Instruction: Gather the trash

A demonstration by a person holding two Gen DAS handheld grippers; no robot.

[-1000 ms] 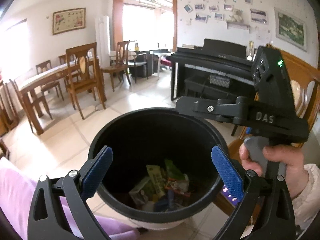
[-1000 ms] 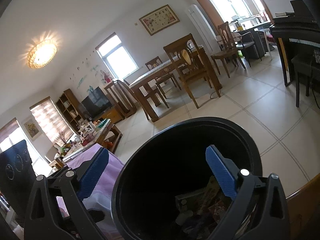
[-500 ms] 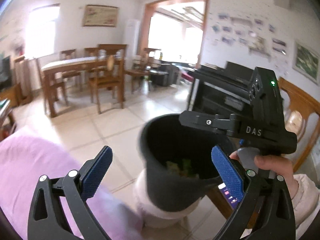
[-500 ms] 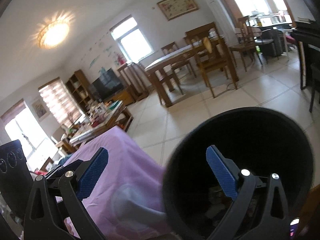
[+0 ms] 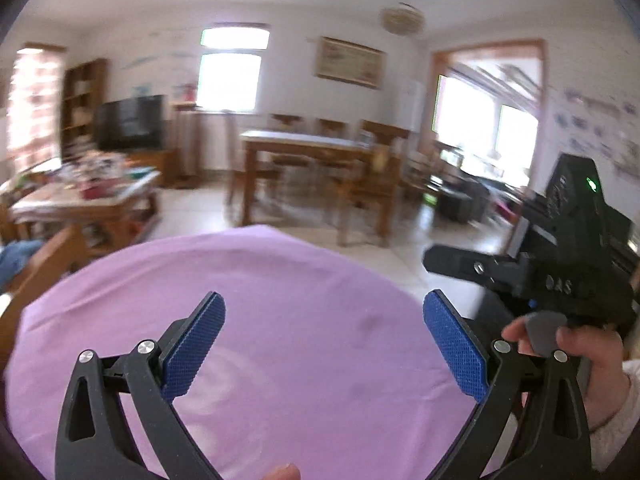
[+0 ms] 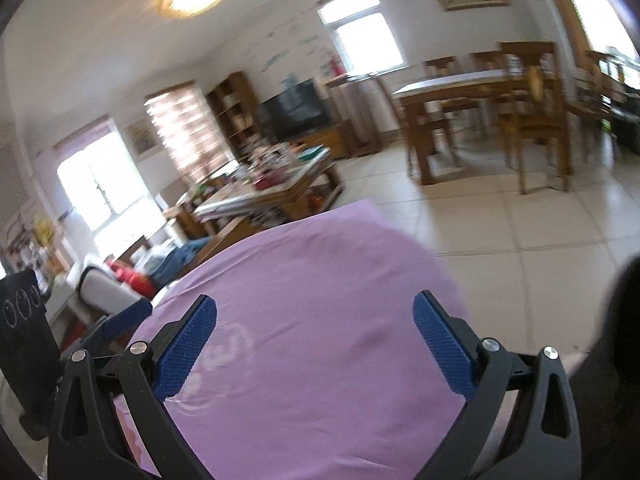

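My left gripper [image 5: 324, 344] is open and empty, held above a table under a purple cloth [image 5: 280, 320]. My right gripper [image 6: 316, 344] is open and empty too, over the same purple cloth [image 6: 320, 288]. The right gripper's black body and the hand holding it show at the right of the left wrist view [image 5: 560, 272]. The black trash bin is only a dark blur at the right edge of the right wrist view [image 6: 616, 340]. No loose trash shows on the cloth.
A cluttered coffee table [image 6: 276, 184] stands beyond the cloth's far left edge. A wooden dining table with chairs [image 5: 320, 168] stands further back on the tiled floor [image 6: 520, 220]. A TV [image 5: 132, 120] and bookshelf are at the back wall.
Both grippers swung left, away from the black bin of trash, and now face the purple-clothed table. The bin has left the left wrist view. Both grippers stayed open.
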